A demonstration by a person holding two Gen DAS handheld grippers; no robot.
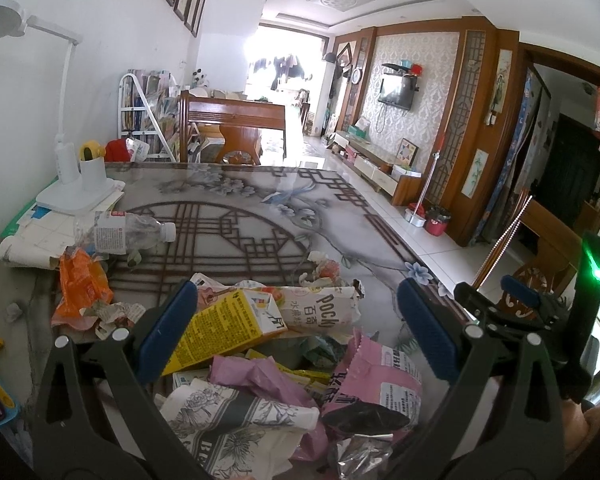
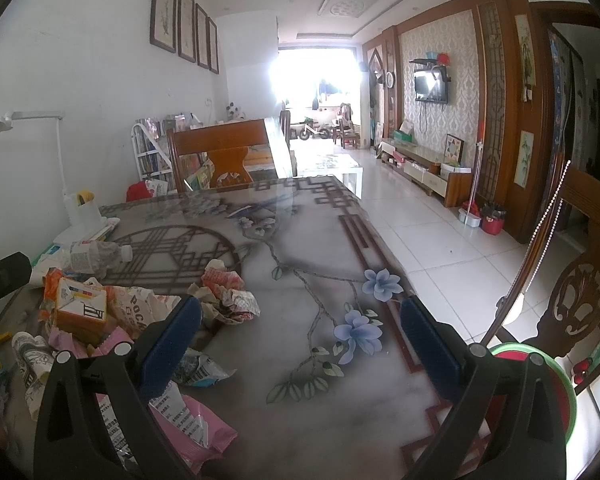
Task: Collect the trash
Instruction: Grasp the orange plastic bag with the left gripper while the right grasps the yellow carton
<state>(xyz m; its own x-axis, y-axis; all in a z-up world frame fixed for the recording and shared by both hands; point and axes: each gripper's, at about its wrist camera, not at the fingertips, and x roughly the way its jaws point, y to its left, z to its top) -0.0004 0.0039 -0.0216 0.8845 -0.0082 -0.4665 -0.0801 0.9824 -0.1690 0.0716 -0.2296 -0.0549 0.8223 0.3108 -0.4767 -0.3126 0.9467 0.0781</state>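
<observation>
Trash lies in a heap on the patterned table (image 1: 260,208). In the left wrist view my left gripper (image 1: 300,328) is open over the heap, with a yellow carton (image 1: 220,324), a Pocky box (image 1: 324,308), pink wrappers (image 1: 380,376) and a flower-printed paper cup (image 1: 236,420) between its fingers. A crushed clear bottle (image 1: 128,232) and an orange wrapper (image 1: 80,280) lie further left. In the right wrist view my right gripper (image 2: 300,332) is open and empty above bare table, right of the heap; a pink wrapper (image 2: 192,424) and crumpled paper (image 2: 228,296) lie by its left finger (image 2: 172,344).
A white desk lamp (image 1: 72,184) and papers stand at the table's far left. A wooden chair (image 2: 216,156) stands behind the table, another chair (image 2: 572,300) at the right edge. A red basin with a green rim (image 2: 540,384) sits low at the right. The right gripper shows in the left wrist view (image 1: 512,304).
</observation>
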